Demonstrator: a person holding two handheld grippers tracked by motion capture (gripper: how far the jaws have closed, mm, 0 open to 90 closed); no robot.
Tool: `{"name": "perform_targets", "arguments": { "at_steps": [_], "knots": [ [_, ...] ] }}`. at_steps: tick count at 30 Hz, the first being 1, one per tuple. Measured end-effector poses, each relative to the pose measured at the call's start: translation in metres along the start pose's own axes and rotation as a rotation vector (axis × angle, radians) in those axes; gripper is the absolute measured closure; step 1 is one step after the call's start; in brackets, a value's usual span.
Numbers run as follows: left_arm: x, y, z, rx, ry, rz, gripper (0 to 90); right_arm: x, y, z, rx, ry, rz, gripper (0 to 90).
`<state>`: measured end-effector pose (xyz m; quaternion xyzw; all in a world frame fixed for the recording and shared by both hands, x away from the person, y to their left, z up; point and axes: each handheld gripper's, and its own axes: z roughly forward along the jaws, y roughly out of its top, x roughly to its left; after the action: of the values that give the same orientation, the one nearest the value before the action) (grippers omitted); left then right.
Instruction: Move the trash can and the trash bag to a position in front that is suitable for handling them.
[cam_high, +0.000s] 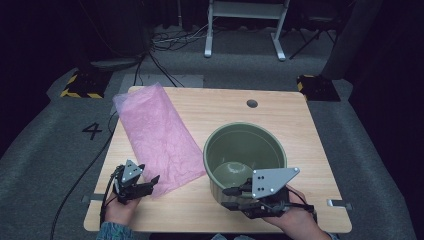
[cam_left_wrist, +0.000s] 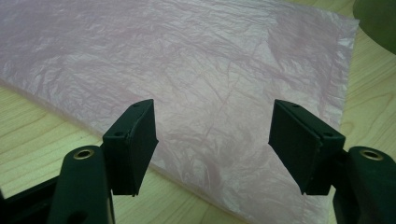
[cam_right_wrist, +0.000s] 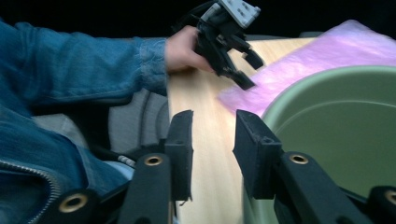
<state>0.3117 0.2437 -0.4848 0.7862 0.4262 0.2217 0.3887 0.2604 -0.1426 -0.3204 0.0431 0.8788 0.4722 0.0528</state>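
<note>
A crumpled pink plastic bag (cam_high: 155, 132) lies flat on the left half of the wooden table (cam_high: 280, 107). A tall olive-green pot (cam_high: 245, 126) stands upright at the centre right, and I see nothing inside it. My left gripper (cam_high: 150, 185) hovers at the bag's near corner. In the left gripper view my left gripper (cam_left_wrist: 212, 144) is open wide over the bag (cam_left_wrist: 210, 60). My right gripper (cam_high: 231, 198) is by the pot's near wall. In the right gripper view my right gripper (cam_right_wrist: 212, 140) is open on bare table (cam_right_wrist: 205, 107), just beside the pot (cam_right_wrist: 327, 77).
A round cable hole (cam_high: 252, 103) sits near the table's far edge. A white metal frame (cam_high: 245, 30) and loose cables stand on the grey floor behind. Yellow-black striped blocks (cam_high: 80, 85) flank the table's far corners. A denim sleeve (cam_right_wrist: 84, 65) crosses the right gripper view.
</note>
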Motion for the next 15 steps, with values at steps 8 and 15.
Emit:
{"name": "perform_targets", "arguments": {
  "at_steps": [8,15],
  "knots": [
    [0.002,-0.001,-0.001,0.002,0.005,0.0,32.0,-0.025,-0.002,-0.03,-0.067,-0.109,0.035,60.5],
    [0.004,-0.002,-0.002,0.005,0.017,-0.008,31.8,-0.061,-0.021,-0.059,-0.073,-0.242,0.112,52.9]
  ]
}}
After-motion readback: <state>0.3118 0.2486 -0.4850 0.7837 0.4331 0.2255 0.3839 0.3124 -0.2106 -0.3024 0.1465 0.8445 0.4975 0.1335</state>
